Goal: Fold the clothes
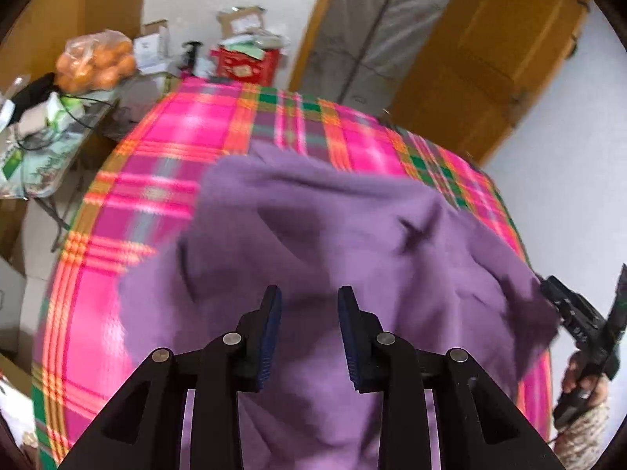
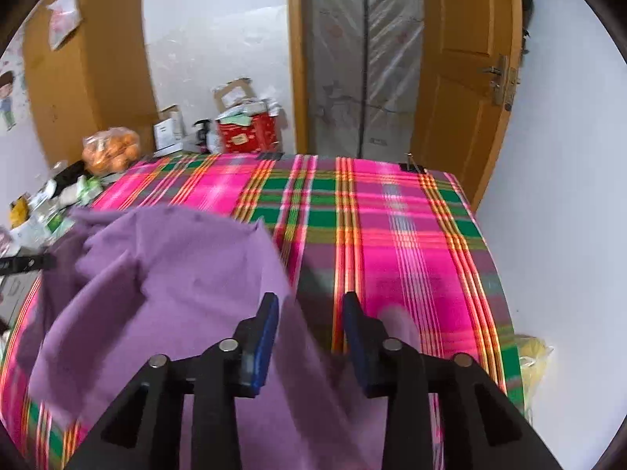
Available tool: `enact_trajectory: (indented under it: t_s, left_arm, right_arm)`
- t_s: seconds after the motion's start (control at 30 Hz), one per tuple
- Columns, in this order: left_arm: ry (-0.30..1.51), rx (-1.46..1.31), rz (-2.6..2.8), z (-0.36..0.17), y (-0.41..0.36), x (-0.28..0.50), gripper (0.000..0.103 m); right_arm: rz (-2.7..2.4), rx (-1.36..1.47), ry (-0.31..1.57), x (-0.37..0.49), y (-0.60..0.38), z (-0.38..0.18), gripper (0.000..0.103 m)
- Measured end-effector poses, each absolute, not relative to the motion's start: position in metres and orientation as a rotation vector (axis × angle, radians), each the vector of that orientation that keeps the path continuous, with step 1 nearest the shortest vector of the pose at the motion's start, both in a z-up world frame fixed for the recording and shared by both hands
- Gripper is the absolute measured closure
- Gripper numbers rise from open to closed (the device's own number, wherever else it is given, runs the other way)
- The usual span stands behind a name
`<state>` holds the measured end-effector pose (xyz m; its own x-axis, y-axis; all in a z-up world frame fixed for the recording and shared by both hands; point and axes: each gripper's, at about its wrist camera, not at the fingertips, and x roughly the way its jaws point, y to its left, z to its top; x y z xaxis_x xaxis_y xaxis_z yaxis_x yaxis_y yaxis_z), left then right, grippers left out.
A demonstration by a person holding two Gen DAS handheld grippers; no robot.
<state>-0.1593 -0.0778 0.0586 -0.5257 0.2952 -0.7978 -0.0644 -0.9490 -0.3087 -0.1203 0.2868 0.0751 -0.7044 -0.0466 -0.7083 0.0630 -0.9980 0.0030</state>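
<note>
A purple garment (image 1: 333, 243) lies rumpled on a table covered with a pink, green and orange plaid cloth (image 1: 164, 145). My left gripper (image 1: 309, 297) hovers open over the near part of the garment, nothing between its blue pads. In the right wrist view the same purple garment (image 2: 164, 282) covers the left half of the plaid cloth (image 2: 411, 235). My right gripper (image 2: 310, 303) is open at the garment's right edge, with fabric passing beneath its fingers. The right gripper (image 1: 580, 321), held by a hand, also shows at the left wrist view's right edge, beside the garment.
A side table (image 1: 58, 156) at the left holds a bag of oranges (image 1: 94, 62), packets and cables. Boxes, one of them red (image 2: 249, 135), stand behind the table against the wall. A wooden door (image 2: 466, 90) and a plastic-covered doorway (image 2: 364, 58) are beyond. A yellow bag (image 2: 535, 356) sits at the right.
</note>
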Motion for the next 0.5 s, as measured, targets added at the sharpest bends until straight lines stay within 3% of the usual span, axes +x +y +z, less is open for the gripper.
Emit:
enact_trajectory:
  t_s: [0.17,0.27,0.33,0.37,0.4,0.5]
  left_arm:
    - [-0.364,-1.429,2.437,0.053,-0.051,-0.138,0.072]
    - [-0.337,-1.442,2.397,0.049,-0.034,-0.128,0.072]
    - [-0.319,-1.45,2.37,0.046,-0.022,-0.122,0.072]
    - [-0.31,-1.454,2.357,0.044,-0.017,-0.119,0.072]
    - [-0.303,-1.459,2.35,0.042,-0.015,-0.117,0.072]
    - [-0.284,-1.49,2.342,0.034,-0.009,-0.119,0.072]
  right_arm:
    - [-2.847,1.251,0.253,-0.103,0.274,0.054,0.062]
    - [-2.842,1.275,0.274,-0.107,0.274,0.049,0.062]
    - [-2.86,1.278,0.268,-0.111,0.278,0.051,0.071]
    - [-2.869,1.28,0.265,-0.113,0.28,0.052,0.084]
    - [-2.878,1.281,0.262,-0.115,0.282,0.053,0.089]
    - [-2.905,1.286,0.253,-0.121,0.288,0.056,0.094]
